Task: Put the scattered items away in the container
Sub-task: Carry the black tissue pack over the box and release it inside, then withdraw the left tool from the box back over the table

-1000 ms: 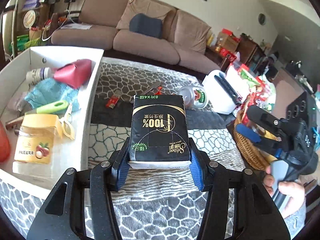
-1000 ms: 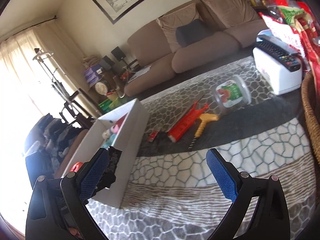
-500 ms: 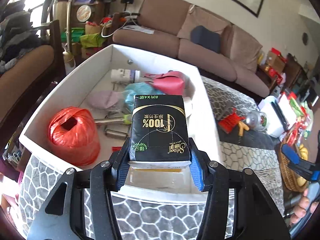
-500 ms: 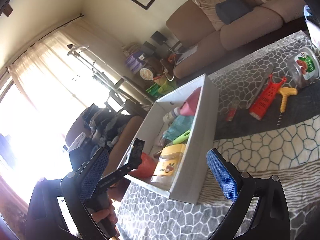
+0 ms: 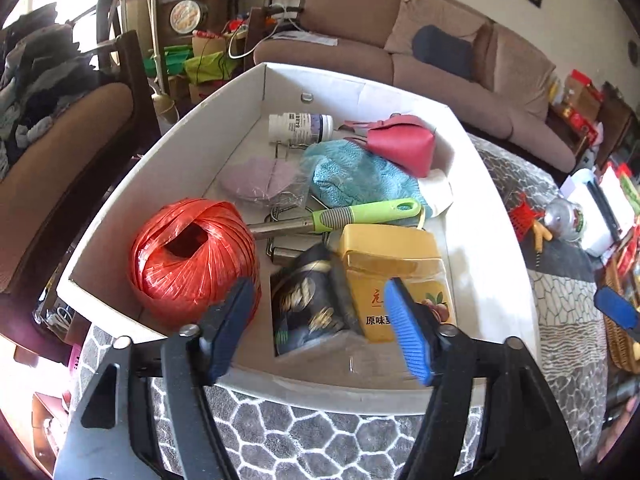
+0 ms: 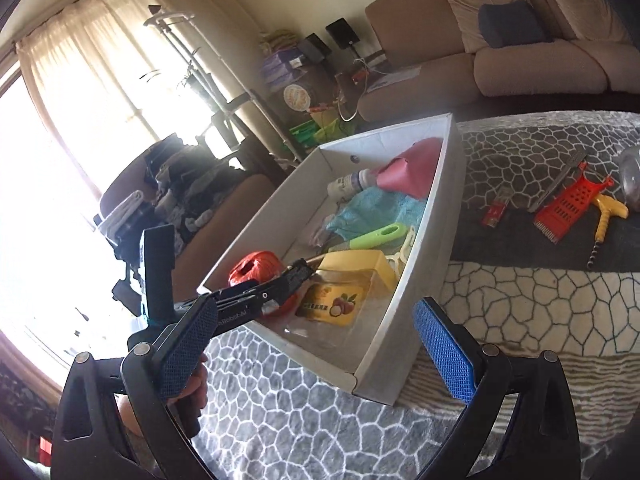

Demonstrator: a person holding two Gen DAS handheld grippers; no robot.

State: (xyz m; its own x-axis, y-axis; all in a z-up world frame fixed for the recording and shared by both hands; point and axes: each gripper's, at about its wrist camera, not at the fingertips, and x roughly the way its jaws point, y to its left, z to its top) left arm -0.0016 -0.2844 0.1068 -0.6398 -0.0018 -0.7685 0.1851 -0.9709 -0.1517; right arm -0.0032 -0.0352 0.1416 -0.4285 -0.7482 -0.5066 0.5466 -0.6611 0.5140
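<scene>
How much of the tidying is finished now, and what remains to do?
Done: the box already holds the twine, jar, cloth and more. In hand: the left hand-held gripper is opening, and the tissue pack lies in the box, free of its pads. Left: the grater, corkscrew and a small red packet on the blanket.

Left tool opening above black tissue pack (blurred) inside white box

Brown sofa, bright curtained window
</scene>
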